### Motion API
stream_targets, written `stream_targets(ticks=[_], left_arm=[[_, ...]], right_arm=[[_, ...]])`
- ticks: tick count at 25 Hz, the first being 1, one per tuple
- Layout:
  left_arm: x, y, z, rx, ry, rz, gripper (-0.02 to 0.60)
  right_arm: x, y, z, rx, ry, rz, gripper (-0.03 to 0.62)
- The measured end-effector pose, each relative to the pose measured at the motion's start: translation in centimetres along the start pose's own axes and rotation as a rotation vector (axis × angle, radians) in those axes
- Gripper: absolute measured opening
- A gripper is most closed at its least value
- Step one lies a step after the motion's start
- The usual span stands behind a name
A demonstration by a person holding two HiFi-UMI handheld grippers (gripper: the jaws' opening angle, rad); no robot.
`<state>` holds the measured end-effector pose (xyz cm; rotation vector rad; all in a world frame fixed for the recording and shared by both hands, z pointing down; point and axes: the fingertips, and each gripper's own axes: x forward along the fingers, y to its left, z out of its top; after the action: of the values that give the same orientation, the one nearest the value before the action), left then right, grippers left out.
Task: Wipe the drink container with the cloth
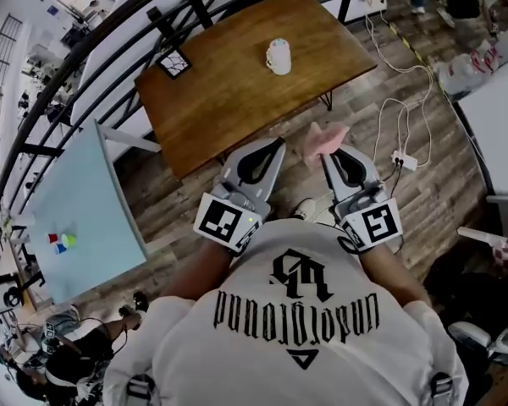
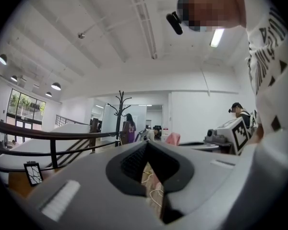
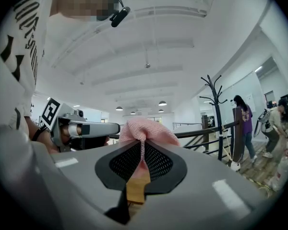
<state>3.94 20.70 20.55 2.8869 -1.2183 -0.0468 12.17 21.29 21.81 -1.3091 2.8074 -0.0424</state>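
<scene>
Where the right gripper [image 3: 142,146] closes, its jaws pinch the pink cloth [image 3: 145,128], with a bunch standing clear past the tips. Left gripper [image 2: 147,146]: jaws together, nothing between them. Head view: both grippers are held short of the wooden table [image 1: 229,91], over the floor boards. Drink container [image 1: 278,56]: white, apparently upright, on the table's far half, well apart from both grippers; 12 o'clock from the left tips, 11 o'clock from the cloth. Judgement: the cloth must travel forward and slightly left; the free left gripper could steady the container.
</scene>
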Motion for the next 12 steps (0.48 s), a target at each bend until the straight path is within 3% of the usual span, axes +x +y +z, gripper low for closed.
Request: stream_targets(ticks=[12], left_arm=[[2.9, 6.6, 0.0, -0.008, 0.007, -0.072, 0.049]], right_arm=[[6.6, -1.6, -0.6, 0.016, 0.019, -0.067, 0.025]])
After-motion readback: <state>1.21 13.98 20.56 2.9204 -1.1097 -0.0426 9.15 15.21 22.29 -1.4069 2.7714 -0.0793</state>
